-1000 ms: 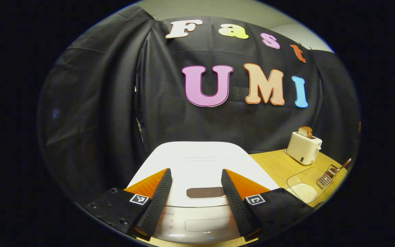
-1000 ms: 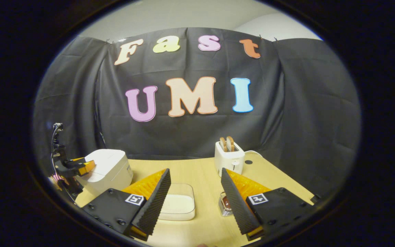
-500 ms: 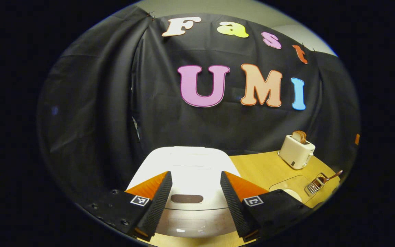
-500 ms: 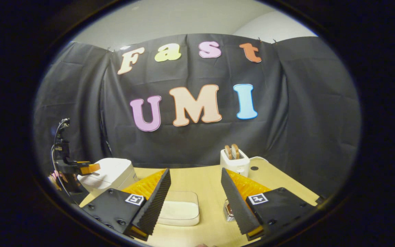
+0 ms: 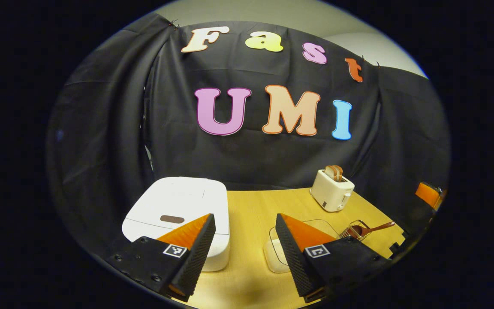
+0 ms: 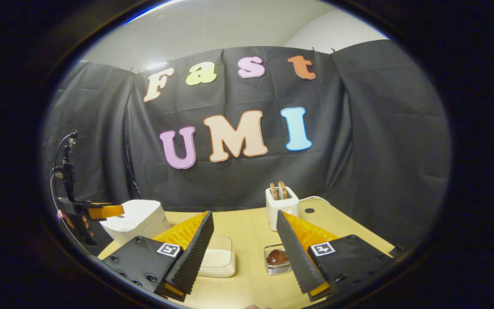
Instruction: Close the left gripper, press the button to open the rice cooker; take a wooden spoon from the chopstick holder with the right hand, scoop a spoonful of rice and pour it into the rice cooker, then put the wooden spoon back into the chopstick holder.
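The rice cooker (image 5: 178, 214) sits with its lid down on the worktop (image 5: 251, 206), partly behind the left finger of your left gripper (image 5: 243, 253); its dark button (image 5: 172, 219) lies just past that finger's tip. Your left gripper's fingers (image 5: 195, 249) stand spread wide with nothing between them, above bare worktop. Behind the right finger lies the clear tray of rice (image 5: 278, 253), and just to the right of that finger is the wire chopstick holder (image 5: 352, 231) with the wooden spoon (image 5: 369, 228) lying in it, handle pointing right. Farther off, beyond the right finger, a white toaster (image 5: 332, 193) holds bread slices (image 5: 335, 171).

In the right gripper view, your right gripper (image 6: 245, 253) is likewise held wide apart and empty. The rice tray (image 6: 218, 259) peeks out from behind its left finger, and the chopstick holder (image 6: 276, 261) with the spoon bowl (image 6: 276, 256) sits just inside its right finger, low between the two. The toaster (image 6: 282, 206) stands beyond, just above the right finger's tip. Far to the left of the left finger you can see the rice cooker (image 6: 137, 219), and your left gripper (image 6: 101, 211) held just at its near-left edge; whether it touches the cooker cannot be told from here.
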A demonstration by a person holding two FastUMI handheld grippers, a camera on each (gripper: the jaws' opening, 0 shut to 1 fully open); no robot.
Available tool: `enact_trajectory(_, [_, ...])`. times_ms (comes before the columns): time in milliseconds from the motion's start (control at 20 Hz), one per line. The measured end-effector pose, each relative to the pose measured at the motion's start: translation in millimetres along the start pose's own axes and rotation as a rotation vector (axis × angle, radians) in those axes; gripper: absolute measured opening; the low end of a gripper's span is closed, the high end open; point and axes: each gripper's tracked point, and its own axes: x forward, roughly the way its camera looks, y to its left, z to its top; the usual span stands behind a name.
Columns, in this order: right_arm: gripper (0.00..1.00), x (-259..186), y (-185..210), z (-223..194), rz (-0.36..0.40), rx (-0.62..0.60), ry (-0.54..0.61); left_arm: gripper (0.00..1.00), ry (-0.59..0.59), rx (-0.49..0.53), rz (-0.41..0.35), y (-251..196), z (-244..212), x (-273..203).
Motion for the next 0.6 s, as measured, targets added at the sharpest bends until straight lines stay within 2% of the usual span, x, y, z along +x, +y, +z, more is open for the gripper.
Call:
enact_trajectory(300, [0.94,-15,-18,-5,0.032,-0.021,0.004,0.86,0.019,-0.074,0.006,-25,-20,-13])
enact_trajectory(600, [0.92,-20,-26,-3,0.045,-0.004,-0.002,0.86,0.012,-0.064,0.007,-38,-22,-15])
